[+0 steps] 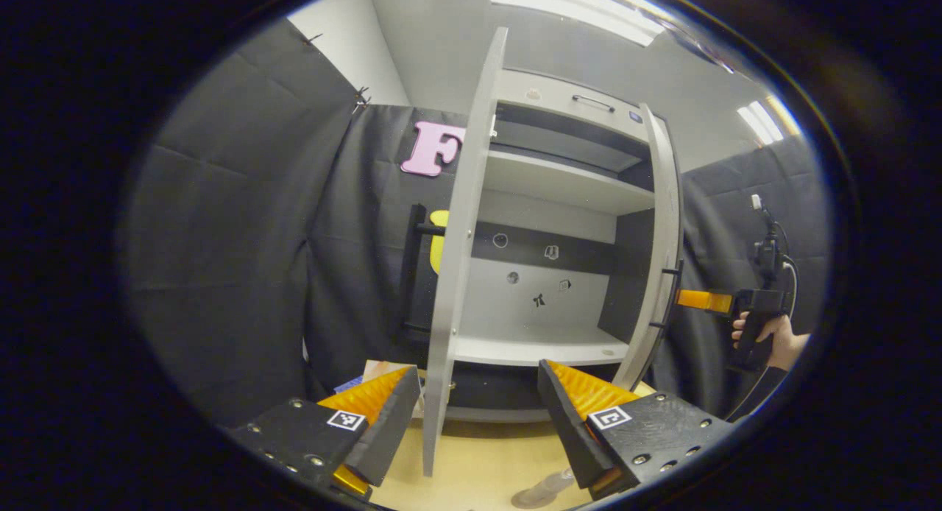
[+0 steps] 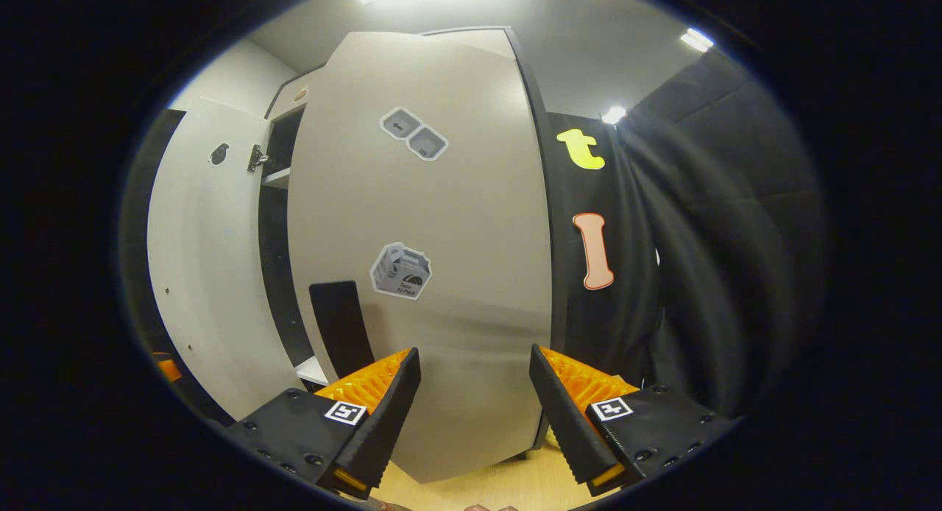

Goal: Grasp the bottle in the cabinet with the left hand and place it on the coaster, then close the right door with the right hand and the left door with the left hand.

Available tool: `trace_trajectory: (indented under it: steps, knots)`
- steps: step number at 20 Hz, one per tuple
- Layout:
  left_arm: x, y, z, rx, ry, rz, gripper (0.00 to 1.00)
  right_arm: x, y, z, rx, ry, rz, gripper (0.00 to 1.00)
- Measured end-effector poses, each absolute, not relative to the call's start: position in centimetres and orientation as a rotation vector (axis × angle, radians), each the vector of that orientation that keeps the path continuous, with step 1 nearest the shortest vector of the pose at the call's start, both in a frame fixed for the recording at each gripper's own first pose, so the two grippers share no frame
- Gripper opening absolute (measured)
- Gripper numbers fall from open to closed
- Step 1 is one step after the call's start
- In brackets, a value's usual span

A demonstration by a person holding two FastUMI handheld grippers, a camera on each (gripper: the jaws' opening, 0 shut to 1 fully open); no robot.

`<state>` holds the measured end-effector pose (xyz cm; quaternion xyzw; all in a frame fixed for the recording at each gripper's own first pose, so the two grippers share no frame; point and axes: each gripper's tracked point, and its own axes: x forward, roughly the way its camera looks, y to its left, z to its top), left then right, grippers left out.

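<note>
– Step in hand?

– Right door. Bottle (image 1: 544,487) looks to be out already: clear, low on the table (image 1: 478,467) just under the left gripper (image 1: 478,408). Shelves of the cabinet (image 1: 537,345) are bare. Can't make out the coaster under it, so placement is my read, not confirmed

– Grippers?

– Right gripper (image 2: 467,393) jaws wide, nothing between them, facing the outer face of the right door (image 2: 427,224). From the left gripper view it sits just beside that door's outer side near the handle; can't tell if it touches. Left gripper jaws wide too, empty, with the left door (image 1: 460,238) edge-on between its fingers but farther off

– Next move?

– My call: push flat on the right door face and follow the hinge arc until it seats. Left door stands wide open, so it goes after, left hand

– Any text?

– Box sticker (image 2: 401,270) mid-door has small print, too blurred to trust. Double sticker (image 2: 413,133) higher up shows icons only. Square coded markers (image 1: 346,420) on the fingers, no words
</note>
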<state>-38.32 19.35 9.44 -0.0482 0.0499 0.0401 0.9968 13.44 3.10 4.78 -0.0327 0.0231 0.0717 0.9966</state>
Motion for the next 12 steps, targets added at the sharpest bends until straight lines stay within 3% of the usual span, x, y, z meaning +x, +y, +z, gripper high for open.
trace_trajectory:
  steps: [8,12]
  knots:
    - [-34.9,32.2,12.6,-0.049,0.044,0.193,0.91,10.0,4.7,2.8,-0.099,0.038,0.080,0.95]
    - [-31.8,34.7,14.1,-0.017,0.013,0.149,0.94,7.4,4.7,1.9,-0.079,0.045,0.032,0.95]
